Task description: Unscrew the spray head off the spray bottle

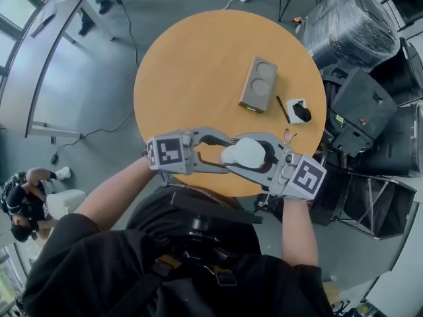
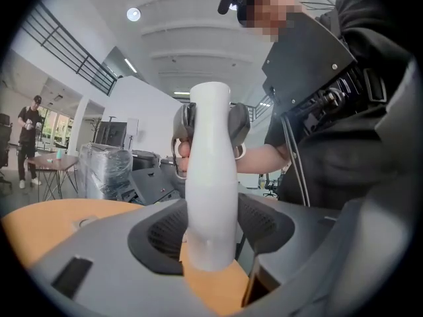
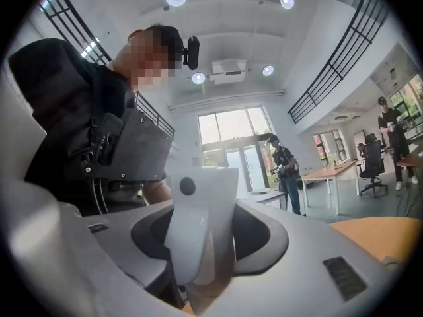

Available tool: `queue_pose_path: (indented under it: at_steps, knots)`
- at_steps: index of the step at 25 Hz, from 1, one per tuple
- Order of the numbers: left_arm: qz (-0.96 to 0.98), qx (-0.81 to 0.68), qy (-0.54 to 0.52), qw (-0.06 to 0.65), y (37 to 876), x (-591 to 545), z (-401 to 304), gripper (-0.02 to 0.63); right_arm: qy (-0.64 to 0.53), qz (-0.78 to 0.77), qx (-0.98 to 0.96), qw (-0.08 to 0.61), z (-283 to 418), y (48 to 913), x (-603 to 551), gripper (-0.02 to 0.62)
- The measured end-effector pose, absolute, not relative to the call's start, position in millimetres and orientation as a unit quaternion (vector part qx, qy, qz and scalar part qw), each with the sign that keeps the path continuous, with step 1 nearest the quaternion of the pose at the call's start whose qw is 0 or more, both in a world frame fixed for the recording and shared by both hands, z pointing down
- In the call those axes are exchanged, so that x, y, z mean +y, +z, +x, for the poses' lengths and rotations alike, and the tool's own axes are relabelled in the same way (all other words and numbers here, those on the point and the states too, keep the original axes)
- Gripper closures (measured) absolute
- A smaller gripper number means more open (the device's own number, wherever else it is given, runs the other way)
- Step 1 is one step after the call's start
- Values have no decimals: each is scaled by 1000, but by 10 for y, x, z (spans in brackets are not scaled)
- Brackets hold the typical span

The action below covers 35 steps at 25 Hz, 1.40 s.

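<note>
Over the worktop's near edge we clamp the spray bottle in our left tool, its spray head in our right tool.

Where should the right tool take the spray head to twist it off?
Grip the spray head across its flat sides, end-on along the bottle's axis, as the right tool sits now. The spray bottle lies level, base end in the left tool opposite, so a wrist roll should turn the thread.
</note>
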<state>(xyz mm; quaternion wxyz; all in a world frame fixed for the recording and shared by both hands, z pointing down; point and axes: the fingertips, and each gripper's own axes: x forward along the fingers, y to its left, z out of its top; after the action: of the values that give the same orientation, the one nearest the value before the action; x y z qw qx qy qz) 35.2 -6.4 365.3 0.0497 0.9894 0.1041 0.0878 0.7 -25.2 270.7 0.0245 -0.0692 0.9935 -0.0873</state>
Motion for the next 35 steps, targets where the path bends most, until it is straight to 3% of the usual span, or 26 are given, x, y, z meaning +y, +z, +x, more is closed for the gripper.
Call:
queue_pose_path:
  at_steps: [5, 10, 12, 13, 17, 20, 21, 23, 29, 35]
  knots:
    - [995, 51, 77, 27, 3593, -59, 279, 323, -70, -89, 993, 31, -92, 2633, -221, 397]
    - [995, 18, 99, 9, 3731, -146, 478, 265, -69, -113, 990, 54, -60, 2631, -368, 397]
    - [995, 9, 99, 0, 3729, -108, 519, 267, -66, -116, 989, 59, -119, 2632, -360, 396]
    - [995, 2, 97, -1, 3719, -88, 527, 305, -64, -116, 990, 53, -152, 2648, -324, 396]
    - [995, -10, 99, 7, 3737, -72, 539, 307, -53, -132, 990, 9, -186, 2766, -272, 385]
    - [993, -21, 114, -3, 3764, -112, 549, 308, -42, -151, 987, -19, -198, 2850, -317, 308]
    - [992, -23, 121, -5, 3779, -109, 552, 308, -40, -154, 987, -20, -201, 2854, -303, 317]
    - [992, -14, 126, -4, 3788, -72, 552, 310, -41, -146, 988, -12, -214, 2837, -249, 393]
    - [993, 80, 84, 19, 3578, 95, 504, 310, -62, -84, 994, 32, -161, 2638, -128, 402]
    - [976, 189, 99, 49, 3530, 440, 502, 311, -81, 17, 996, 15, -197, 2594, 167, 411]
